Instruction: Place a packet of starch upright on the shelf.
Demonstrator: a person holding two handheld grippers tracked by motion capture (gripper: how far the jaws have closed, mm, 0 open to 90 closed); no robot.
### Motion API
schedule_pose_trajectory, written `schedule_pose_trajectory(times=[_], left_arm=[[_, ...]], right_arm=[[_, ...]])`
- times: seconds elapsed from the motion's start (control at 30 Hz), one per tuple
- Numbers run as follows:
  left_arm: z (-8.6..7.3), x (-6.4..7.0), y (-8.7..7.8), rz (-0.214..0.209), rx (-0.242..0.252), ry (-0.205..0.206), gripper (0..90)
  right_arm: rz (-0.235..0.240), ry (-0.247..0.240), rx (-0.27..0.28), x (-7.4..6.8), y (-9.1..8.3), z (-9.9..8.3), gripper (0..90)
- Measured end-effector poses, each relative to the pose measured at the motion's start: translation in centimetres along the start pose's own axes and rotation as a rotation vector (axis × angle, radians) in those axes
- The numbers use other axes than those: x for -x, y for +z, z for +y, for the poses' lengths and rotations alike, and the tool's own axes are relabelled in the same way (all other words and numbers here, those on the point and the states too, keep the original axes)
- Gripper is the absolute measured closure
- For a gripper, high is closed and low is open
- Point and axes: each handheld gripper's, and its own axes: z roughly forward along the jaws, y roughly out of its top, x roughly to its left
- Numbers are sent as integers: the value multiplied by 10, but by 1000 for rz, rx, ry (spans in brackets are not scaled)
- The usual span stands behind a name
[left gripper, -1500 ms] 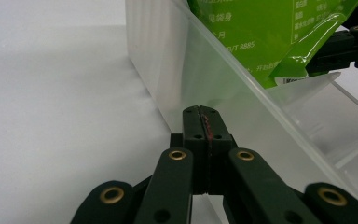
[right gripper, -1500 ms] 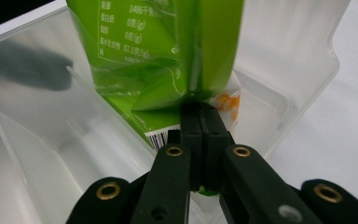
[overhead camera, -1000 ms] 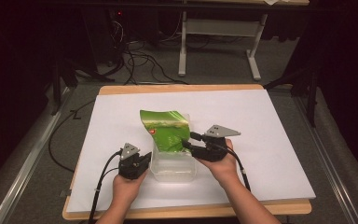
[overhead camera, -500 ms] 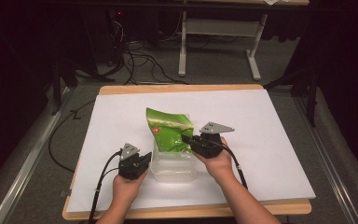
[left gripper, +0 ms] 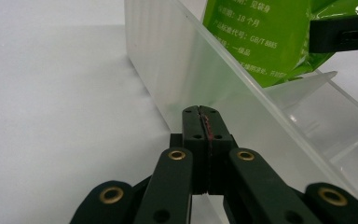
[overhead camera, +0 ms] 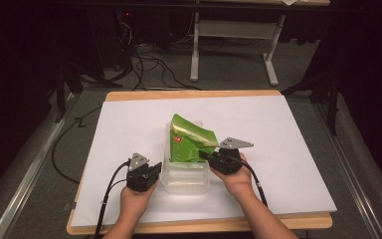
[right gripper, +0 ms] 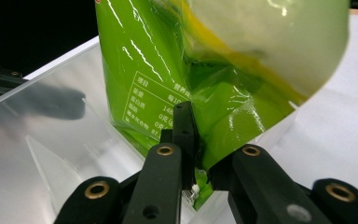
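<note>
White paper covers the wooden-edged table (overhead camera: 298,149) in front of you, with dark floor, cables and a desk frame beyond it.

Your right gripper (overhead camera: 210,157) has its jaws closed on a lower corner of the glossy green foil snack bag (overhead camera: 189,142); in the right gripper view the film is pinched between the pads (right gripper: 182,122). Just ahead of that gripper the bag stands tilted, its lower end already down inside the clear, rectangular plastic container (overhead camera: 185,180), its upper part leaning up and away from you over the far rim.

Your left gripper (overhead camera: 146,175) sits just beside the container's left wall. Its jaws are pressed fully together with nothing between them, and the tips (left gripper: 200,114) lie close against that wall, seemingly steadying it; actual contact is hard to confirm.

By my reading you are past halfway: the bag is lifted and partly in. What is left is to lower it fully so it lies within the walls, then let go with your right gripper.
</note>
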Motion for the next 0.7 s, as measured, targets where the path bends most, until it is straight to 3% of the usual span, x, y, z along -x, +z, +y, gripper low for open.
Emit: schedule_pose_trajectory(times=[0.23,0.43,0.53,0.7], left_arm=[[1,0,-1,7,2,7,884],[2,0,-1,16,9,21,871],[1,1,-1,23,7,26,866],[2,1,-3,42,13,34,820]], right_arm=[[-9,-14,3,-1,-1,3,825],[14,-19,17,-1,-6,5,595],[1,-37,39,-4,-10,6,466],[-9,-40,59,-4,-14,9,325]])
